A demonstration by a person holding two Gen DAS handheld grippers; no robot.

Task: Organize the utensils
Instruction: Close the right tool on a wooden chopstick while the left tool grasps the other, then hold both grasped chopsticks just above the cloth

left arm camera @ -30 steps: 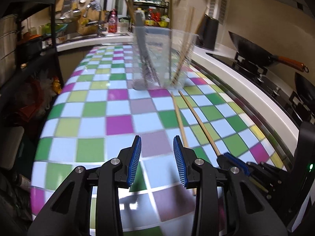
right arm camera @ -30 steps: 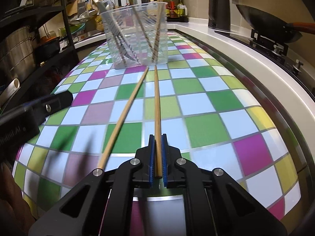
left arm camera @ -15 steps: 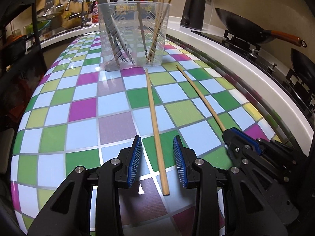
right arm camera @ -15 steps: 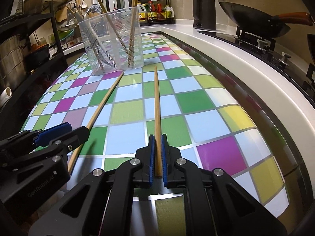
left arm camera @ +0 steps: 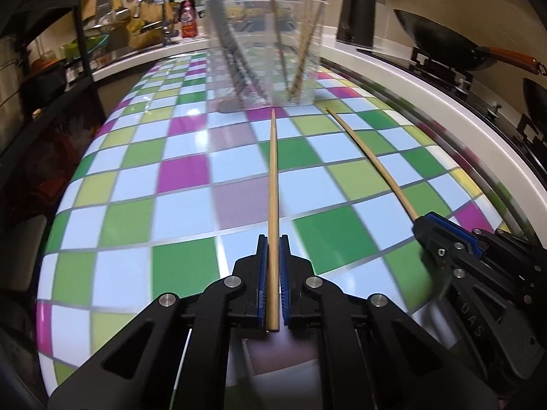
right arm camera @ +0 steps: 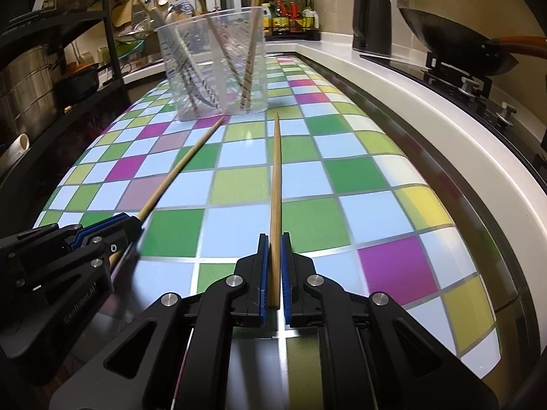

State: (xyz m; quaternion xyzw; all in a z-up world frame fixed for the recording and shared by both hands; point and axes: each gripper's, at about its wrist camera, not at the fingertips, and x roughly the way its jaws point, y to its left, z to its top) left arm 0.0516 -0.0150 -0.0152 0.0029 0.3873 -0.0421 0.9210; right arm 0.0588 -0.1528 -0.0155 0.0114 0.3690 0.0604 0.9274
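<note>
My left gripper (left arm camera: 272,239) is shut on a wooden chopstick (left arm camera: 273,184) that points forward at a clear plastic holder (left arm camera: 266,51) with several utensils in it. My right gripper (right arm camera: 273,239) is shut on a second wooden chopstick (right arm camera: 275,177), also pointing at the holder (right arm camera: 215,65). In the left wrist view the right gripper (left arm camera: 444,235) sits to the right with its chopstick (left arm camera: 372,160). In the right wrist view the left gripper (right arm camera: 102,229) sits to the left with its chopstick (right arm camera: 181,167). Both chopsticks lie low over the checkered counter (left arm camera: 136,205).
A white ledge (right arm camera: 427,102) runs along the counter's right side, with a stove and black wok (right arm camera: 451,41) beyond it. A black kettle (right arm camera: 372,20) stands at the back. Dark shelving with pots (right arm camera: 27,82) lines the left. Bottles (right arm camera: 290,13) stand behind the holder.
My left gripper has moved onto the left chopstick and closed on it; it was open half a second ago. My right gripper keeps its grip on its chopstick.
</note>
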